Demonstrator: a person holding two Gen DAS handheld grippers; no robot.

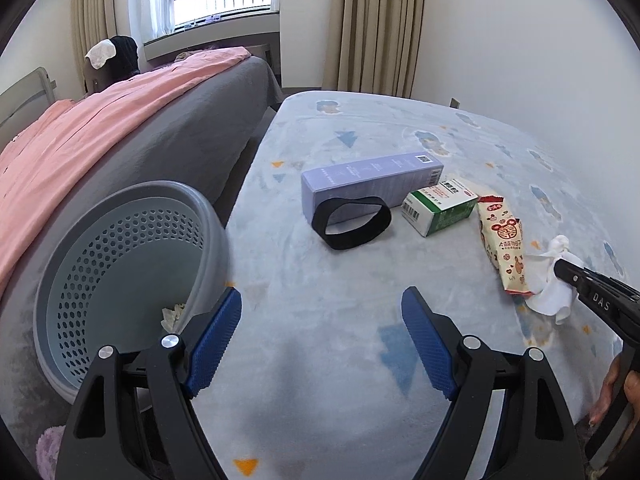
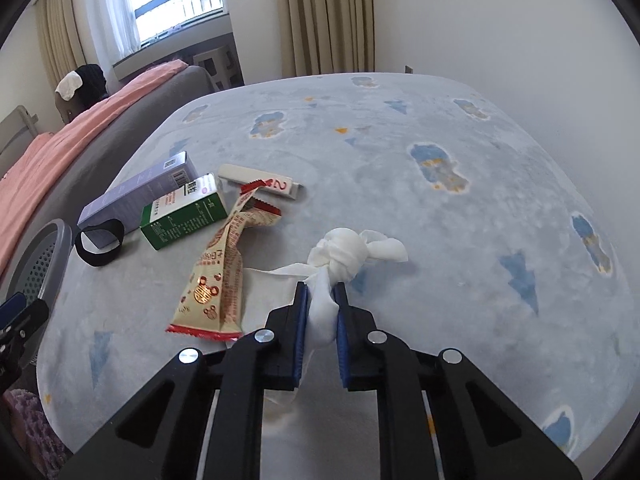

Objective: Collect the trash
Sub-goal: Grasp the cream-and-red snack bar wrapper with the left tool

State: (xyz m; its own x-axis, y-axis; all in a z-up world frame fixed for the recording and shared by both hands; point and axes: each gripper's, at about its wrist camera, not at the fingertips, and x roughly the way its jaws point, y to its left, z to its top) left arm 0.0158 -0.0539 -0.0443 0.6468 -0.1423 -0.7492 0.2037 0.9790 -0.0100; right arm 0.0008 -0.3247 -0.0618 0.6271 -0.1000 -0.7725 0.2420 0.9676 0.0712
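My right gripper [image 2: 323, 292] is shut on a crumpled white tissue [image 2: 340, 256], just above the pale blue blanket [image 2: 400, 152]; it also shows in the left wrist view [image 1: 550, 292]. A beige snack wrapper [image 2: 218, 276] lies just left of it. My left gripper [image 1: 320, 312] is open and empty over the blanket's near edge. A grey perforated basket [image 1: 128, 272] stands left of it, with a crumpled scrap [image 1: 172, 314] inside.
A purple box [image 1: 372, 184], a black elastic band [image 1: 352, 224], a green and white carton [image 1: 440, 208] and a flat white packet [image 2: 260, 180] lie on the blanket. A grey bed with a pink cover [image 1: 100, 128] stands to the left.
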